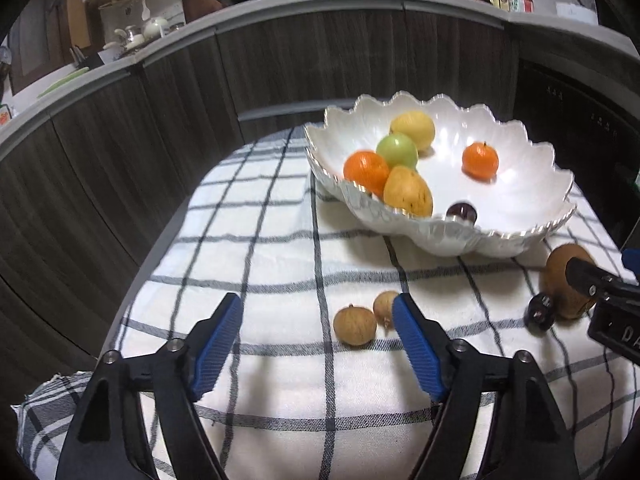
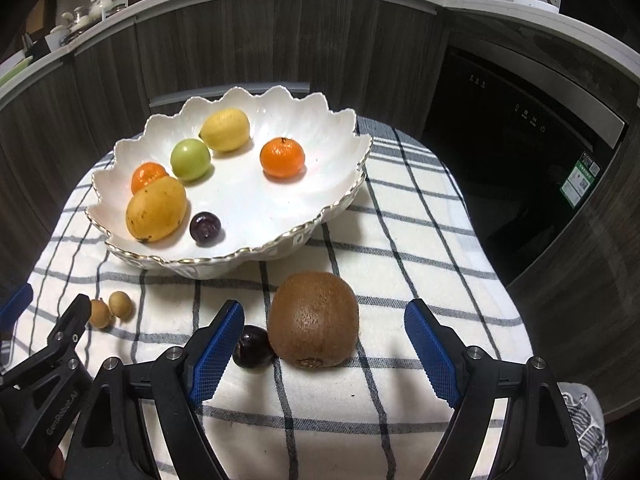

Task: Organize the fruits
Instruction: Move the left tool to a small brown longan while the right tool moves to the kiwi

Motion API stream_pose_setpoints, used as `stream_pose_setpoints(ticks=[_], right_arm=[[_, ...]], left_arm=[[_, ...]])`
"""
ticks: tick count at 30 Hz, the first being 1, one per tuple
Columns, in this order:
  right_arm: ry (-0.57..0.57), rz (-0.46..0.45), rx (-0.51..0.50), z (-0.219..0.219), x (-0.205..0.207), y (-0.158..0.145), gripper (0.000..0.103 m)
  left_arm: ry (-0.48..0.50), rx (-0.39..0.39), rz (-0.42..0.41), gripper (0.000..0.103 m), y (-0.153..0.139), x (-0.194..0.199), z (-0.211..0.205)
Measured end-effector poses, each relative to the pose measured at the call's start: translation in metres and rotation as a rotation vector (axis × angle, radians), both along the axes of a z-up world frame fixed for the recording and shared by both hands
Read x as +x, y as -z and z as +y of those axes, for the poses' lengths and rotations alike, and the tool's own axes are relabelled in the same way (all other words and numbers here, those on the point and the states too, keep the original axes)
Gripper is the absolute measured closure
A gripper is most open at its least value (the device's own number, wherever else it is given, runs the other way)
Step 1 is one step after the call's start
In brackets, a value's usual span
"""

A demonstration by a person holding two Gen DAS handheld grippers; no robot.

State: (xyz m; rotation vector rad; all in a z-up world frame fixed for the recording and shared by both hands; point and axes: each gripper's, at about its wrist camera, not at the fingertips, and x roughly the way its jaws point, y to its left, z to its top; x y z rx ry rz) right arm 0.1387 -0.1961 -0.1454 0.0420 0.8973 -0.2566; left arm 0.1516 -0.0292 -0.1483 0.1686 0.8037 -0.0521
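Left wrist view: left gripper [image 1: 318, 334] wide open, nothing held, over the checked cloth [image 1: 260, 248]. Two longans [image 1: 355, 326] sit on the cloth just inside its right finger; the far one is partly hidden by the pad. Bowl [image 1: 532, 160] at 1 o'clock holds lemon [image 1: 413, 129], green apple [image 1: 397, 151], two oranges [image 1: 366, 171], mango [image 1: 408, 192] and a plum [image 1: 461, 213] near the front rim. At 3 o'clock the kiwi [image 1: 558, 276] and a second plum [image 1: 540, 313] lie on the cloth, with the other gripper's finger across the kiwi.

Right wrist view: right gripper [image 2: 324, 334] wide open, holding nothing. Kiwi [image 2: 313, 319] lies on the cloth [image 2: 420, 208] between its fingers, nearer the left pad; loose plum [image 2: 253, 346] touches the kiwi's left side, just beside that pad. Bowl [image 2: 344, 184] at 11 o'clock, same fruit inside. Longans [image 2: 109, 308] at 9 o'clock, beside the left gripper's finger [image 2: 66, 330].
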Motion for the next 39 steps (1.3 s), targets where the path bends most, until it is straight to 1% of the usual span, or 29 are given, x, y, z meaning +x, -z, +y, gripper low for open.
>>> stream_pose_setpoints(ticks=[3, 7, 11, 13, 14, 15, 17, 19, 20, 23, 25, 26, 34, 39], right_arm=[[0.003, 0.012, -0.005, -0.001, 0.001, 0.005, 0.02], [0.005, 0.029, 0.0, -0.002, 0.004, 0.012, 0.02], [0.01, 0.044, 0.006, -0.004, 0.006, 0.017, 0.02], [0.013, 0.047, 0.011, -0.005, 0.007, 0.019, 0.02], [0.015, 0.049, 0.012, -0.006, 0.007, 0.019, 0.02], [0.017, 0.05, 0.013, -0.007, 0.008, 0.02, 0.02], [0.021, 0.054, 0.014, -0.008, 0.008, 0.021, 0.02], [0.023, 0.057, 0.018, -0.008, 0.008, 0.021, 0.02], [0.022, 0.056, 0.024, -0.009, 0.008, 0.022, 0.02], [0.02, 0.056, 0.03, -0.009, 0.009, 0.021, 0.02], [0.017, 0.056, 0.03, -0.008, 0.009, 0.022, 0.02], [0.016, 0.057, 0.031, -0.008, 0.01, 0.022, 0.02], [0.016, 0.036, 0.036, -0.009, 0.01, 0.019, 0.02], [0.023, 0.021, 0.052, -0.012, 0.015, 0.021, 0.02]], left_arm=[[0.006, -0.01, 0.038, 0.039, 0.009, 0.004, -0.001], [0.006, -0.01, 0.068, 0.042, 0.017, 0.009, -0.002], [0.009, -0.017, 0.079, 0.043, 0.02, 0.014, -0.004], [0.013, -0.026, 0.089, 0.046, 0.021, 0.016, -0.005], [0.017, -0.029, 0.1, 0.049, 0.023, 0.018, -0.006], [0.021, -0.033, 0.116, 0.055, 0.025, 0.02, -0.007], [0.031, -0.056, 0.133, 0.061, 0.027, 0.022, -0.006], [0.037, -0.058, 0.134, 0.064, 0.027, 0.023, -0.007], [0.043, -0.065, 0.134, 0.067, 0.027, 0.023, -0.007], [0.047, -0.071, 0.136, 0.069, 0.027, 0.024, -0.007], [0.052, -0.077, 0.138, 0.071, 0.027, 0.024, -0.007], [0.058, -0.08, 0.137, 0.076, 0.027, 0.024, -0.007], [0.068, -0.069, 0.108, 0.076, 0.019, 0.017, -0.009], [0.06, -0.068, 0.112, 0.076, 0.019, 0.018, -0.008]])
